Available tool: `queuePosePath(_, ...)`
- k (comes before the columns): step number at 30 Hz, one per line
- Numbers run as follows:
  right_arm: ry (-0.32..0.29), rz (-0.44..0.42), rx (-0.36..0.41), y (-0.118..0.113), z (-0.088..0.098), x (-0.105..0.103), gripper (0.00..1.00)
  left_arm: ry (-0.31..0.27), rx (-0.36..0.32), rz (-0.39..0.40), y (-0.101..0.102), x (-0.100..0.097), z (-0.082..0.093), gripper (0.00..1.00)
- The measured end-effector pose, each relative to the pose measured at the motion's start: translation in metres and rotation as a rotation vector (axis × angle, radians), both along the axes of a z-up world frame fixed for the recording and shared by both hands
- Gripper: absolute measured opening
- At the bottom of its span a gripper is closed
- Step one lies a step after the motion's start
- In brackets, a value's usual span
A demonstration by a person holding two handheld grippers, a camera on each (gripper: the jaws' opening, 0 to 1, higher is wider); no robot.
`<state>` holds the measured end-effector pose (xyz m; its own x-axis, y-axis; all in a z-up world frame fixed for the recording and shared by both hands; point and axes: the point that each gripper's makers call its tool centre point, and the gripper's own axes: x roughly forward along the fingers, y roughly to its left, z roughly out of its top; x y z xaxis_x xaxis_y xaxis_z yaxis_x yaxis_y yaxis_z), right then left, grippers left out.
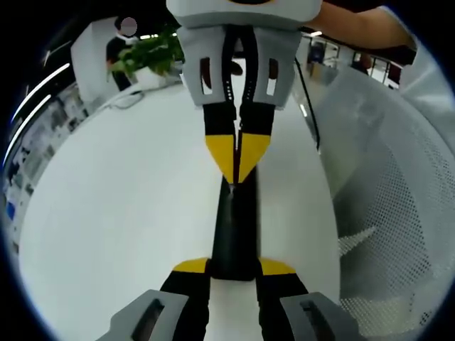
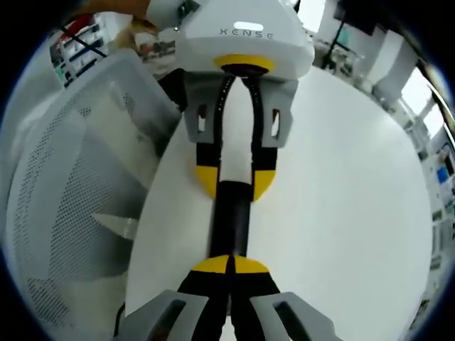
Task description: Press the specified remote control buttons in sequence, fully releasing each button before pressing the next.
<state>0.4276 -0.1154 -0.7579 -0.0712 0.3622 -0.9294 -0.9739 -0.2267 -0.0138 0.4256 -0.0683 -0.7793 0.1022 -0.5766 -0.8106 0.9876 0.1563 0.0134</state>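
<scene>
We find a slim black remote control [image 1: 234,234] lying lengthwise on a white table [image 1: 121,213], set between the two grippers, which face each other from its opposite ends.

In the left gripper view, the left gripper [image 1: 234,268] rises from the bottom edge with its yellow-tipped jaws standing apart, one on either side of the near end of the remote and pressed against its edges; we record it as clamped on the remote. The right gripper [image 1: 237,174] enters from the top of this view, its yellow tips drawn together to a point that meets the far end of the remote's upper face.

In the right gripper view [image 2: 229,264] the same gripper's yellow tips sit side by side with only a hairline seam between them, resting on the near end of the remote [image 2: 231,220]. The left gripper [image 2: 234,186] appears opposite, its tips flanking the far end of the remote.

We cannot make out any buttons on the remote; its surface reads as plain black.

Beside the table stands a white perforated mesh chair back [image 1: 398,213]. At the far edge of the table we note a green leafy plant [image 1: 146,57] in a white pot. A person's forearm [image 1: 362,25] shows above the right gripper.
</scene>
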Motion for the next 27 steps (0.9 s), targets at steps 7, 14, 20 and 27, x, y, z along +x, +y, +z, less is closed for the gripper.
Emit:
queuePosePath(7, 0.008, 0.001, -0.007, 0.000, -0.005, -0.003, 0.00, 0.002, -0.004, 0.002, 0.000, 0.000, 0.000, 0.23)
queuePosePath(14, 0.006, 0.004, -0.016, -0.002, -0.009, -0.003, 0.00, 0.002, -0.005, 0.003, 0.000, -0.001, 0.000, 0.23)
queuePosePath(20, 0.012, 0.004, -0.017, -0.001, -0.011, -0.003, 0.00, 0.003, -0.007, 0.004, 0.000, -0.001, 0.000, 0.24)
queuePosePath(27, 0.016, 0.004, -0.019, -0.002, -0.013, -0.003, 0.00, 0.005, -0.011, 0.005, 0.000, 0.000, 0.001, 0.24)
